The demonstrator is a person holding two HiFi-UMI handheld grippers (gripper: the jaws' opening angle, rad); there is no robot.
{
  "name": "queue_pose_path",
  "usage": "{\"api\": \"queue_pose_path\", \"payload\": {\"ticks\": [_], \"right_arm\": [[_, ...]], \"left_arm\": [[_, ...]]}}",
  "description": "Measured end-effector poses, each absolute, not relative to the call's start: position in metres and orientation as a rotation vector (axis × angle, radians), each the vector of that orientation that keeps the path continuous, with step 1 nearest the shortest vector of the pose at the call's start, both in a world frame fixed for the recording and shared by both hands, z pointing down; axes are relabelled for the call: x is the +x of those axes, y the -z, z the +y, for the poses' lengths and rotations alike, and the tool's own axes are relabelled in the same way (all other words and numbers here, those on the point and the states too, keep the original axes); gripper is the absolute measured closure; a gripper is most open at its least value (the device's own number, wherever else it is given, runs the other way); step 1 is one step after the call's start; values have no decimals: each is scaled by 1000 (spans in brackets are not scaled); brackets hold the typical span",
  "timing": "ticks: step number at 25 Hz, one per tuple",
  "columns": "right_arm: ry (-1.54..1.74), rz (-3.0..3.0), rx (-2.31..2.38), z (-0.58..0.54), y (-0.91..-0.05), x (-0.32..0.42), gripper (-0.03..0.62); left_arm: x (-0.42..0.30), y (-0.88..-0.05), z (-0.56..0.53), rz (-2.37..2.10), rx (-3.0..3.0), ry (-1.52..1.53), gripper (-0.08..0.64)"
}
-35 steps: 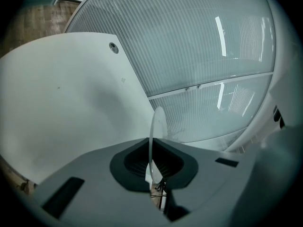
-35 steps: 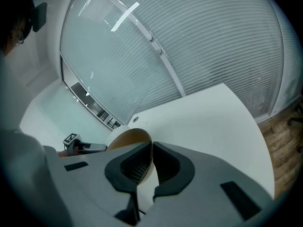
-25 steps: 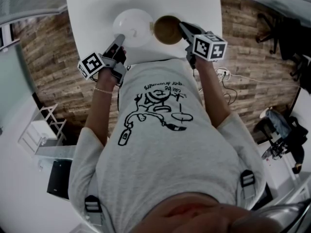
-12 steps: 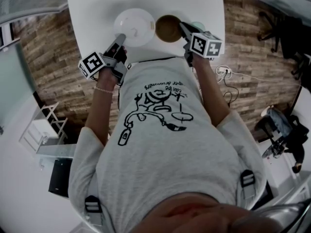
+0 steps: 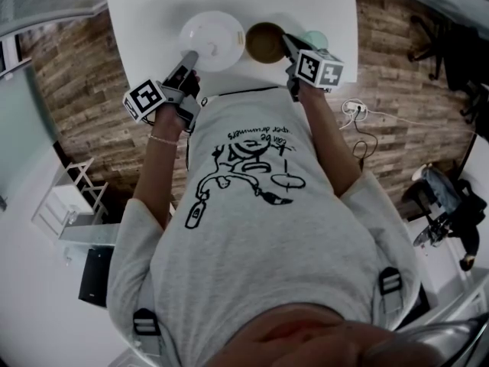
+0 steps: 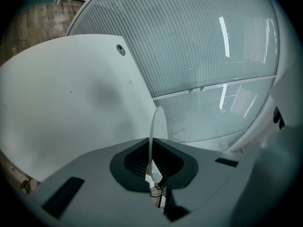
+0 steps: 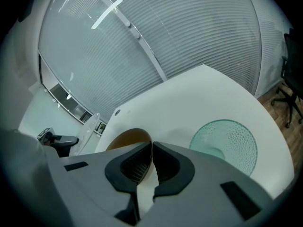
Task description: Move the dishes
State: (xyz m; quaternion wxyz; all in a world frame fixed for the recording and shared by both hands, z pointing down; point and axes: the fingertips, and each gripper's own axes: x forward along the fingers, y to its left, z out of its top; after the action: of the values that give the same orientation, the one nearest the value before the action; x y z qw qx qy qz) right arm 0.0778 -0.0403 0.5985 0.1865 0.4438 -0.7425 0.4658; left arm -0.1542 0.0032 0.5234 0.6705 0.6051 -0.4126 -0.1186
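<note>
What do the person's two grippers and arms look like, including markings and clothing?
The left gripper and right gripper are alike: dark bodies, each bearing a white cube with black square markers. Seen close, the jaw shells are smooth grey, with dark ribbed pads. The person wears a light grey T-shirt with short sleeves and a thin bracelet on the left wrist.

Head camera sits high, staring steeply down past the person's shirt (image 5: 252, 205) to the white table (image 5: 153, 6) at the frame's top; left gripper (image 5: 189, 58) camera hugs its jaws, facing across the tabletop toward a ribbed glass wall (image 6: 213, 41); right gripper (image 5: 288, 44) camera rides just as close, sharing the green dish (image 7: 226, 143) and brown bowl (image 7: 125, 138) with the head view.
</note>
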Motion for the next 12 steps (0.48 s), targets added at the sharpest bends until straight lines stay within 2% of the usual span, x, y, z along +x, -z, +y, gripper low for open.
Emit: {"api": "queue_pose_path", "payload": {"ticks": [12], "right_arm": [[-1248, -2072, 1314, -34, -620, 62, 549]], "left_arm": [[-168, -529, 4, -921, 1355, 254, 551]]}}
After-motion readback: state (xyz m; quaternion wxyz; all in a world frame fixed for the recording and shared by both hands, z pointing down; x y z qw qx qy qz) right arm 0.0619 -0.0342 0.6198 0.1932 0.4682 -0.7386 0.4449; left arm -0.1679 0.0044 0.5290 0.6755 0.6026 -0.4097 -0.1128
